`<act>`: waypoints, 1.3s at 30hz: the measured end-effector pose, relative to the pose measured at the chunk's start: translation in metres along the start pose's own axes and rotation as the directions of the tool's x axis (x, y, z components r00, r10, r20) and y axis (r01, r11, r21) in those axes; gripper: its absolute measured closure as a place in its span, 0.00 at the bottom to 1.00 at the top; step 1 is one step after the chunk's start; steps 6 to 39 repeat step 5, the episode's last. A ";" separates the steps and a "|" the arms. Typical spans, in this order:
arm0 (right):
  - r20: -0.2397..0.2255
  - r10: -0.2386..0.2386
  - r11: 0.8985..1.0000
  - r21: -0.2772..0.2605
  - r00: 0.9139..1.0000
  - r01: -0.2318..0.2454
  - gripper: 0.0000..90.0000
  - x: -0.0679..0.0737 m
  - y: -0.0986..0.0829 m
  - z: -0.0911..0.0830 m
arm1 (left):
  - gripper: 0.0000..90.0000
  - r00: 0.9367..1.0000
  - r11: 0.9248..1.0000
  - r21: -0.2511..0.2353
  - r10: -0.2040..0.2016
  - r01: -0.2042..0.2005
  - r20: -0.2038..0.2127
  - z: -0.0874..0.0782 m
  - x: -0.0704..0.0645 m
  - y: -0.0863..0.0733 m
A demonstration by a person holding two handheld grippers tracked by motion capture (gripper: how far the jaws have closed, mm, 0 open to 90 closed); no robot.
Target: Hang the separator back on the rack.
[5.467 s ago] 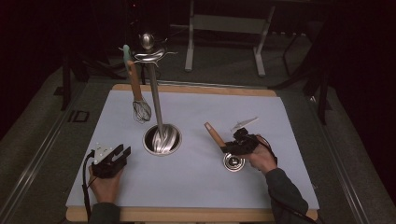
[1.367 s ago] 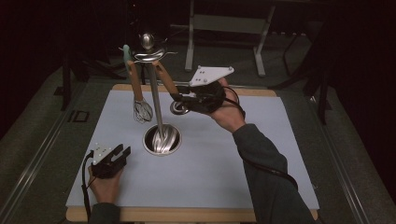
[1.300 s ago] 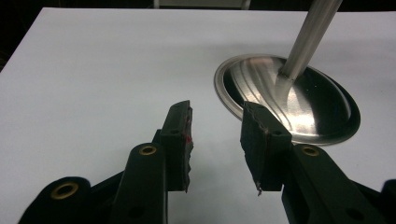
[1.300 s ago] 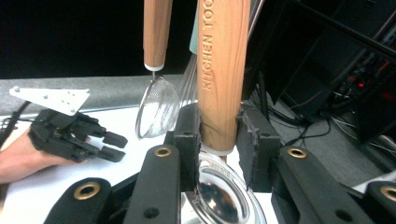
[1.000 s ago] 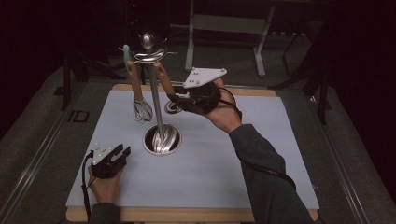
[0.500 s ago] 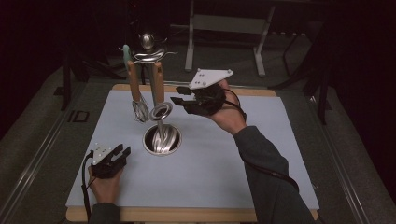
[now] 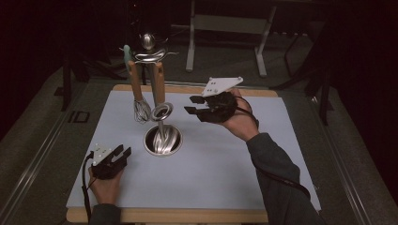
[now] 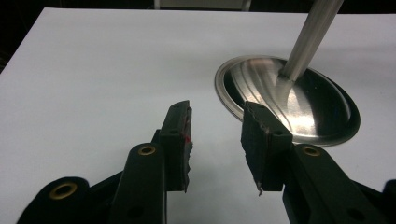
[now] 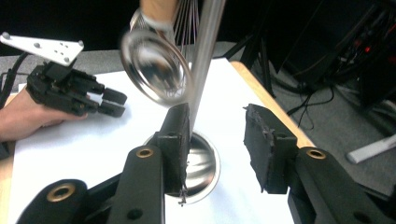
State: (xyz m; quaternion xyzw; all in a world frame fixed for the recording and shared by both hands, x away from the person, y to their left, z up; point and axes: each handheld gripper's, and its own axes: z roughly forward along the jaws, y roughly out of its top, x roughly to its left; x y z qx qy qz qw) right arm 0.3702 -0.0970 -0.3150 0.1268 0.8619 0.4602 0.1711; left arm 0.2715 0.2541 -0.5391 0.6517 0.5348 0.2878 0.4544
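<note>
Utensil stand, table centre: whisk and strainer are hanging from its top hooks for storage. Right claw, spread and empty, is hovering just beside the strainer. Left claw, spread, is resting on the table near the base.

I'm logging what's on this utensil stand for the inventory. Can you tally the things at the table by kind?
Stands: 1, the metal stand
Whisks: 1, the whisk
Strainers: 1, the small strainer
Hand-held grippers: 2, the left hand-held gripper and the right hand-held gripper
Total: 5
</note>
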 end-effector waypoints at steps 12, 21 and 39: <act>-0.014 0.109 0.994 0.015 0.994 -0.108 0.63 -0.012 -0.032 0.000 | 0.70 1.000 1.000 0.002 -0.003 0.003 0.003 0.000 0.000 0.000; -0.014 0.109 0.994 0.015 0.994 -0.108 0.63 -0.012 -0.032 0.000 | 0.70 1.000 1.000 0.002 -0.003 0.003 0.003 0.000 0.000 0.000; -0.014 0.109 0.994 0.015 0.994 -0.108 0.63 -0.012 -0.032 0.000 | 0.70 1.000 1.000 0.002 -0.003 0.003 0.003 0.000 0.000 0.000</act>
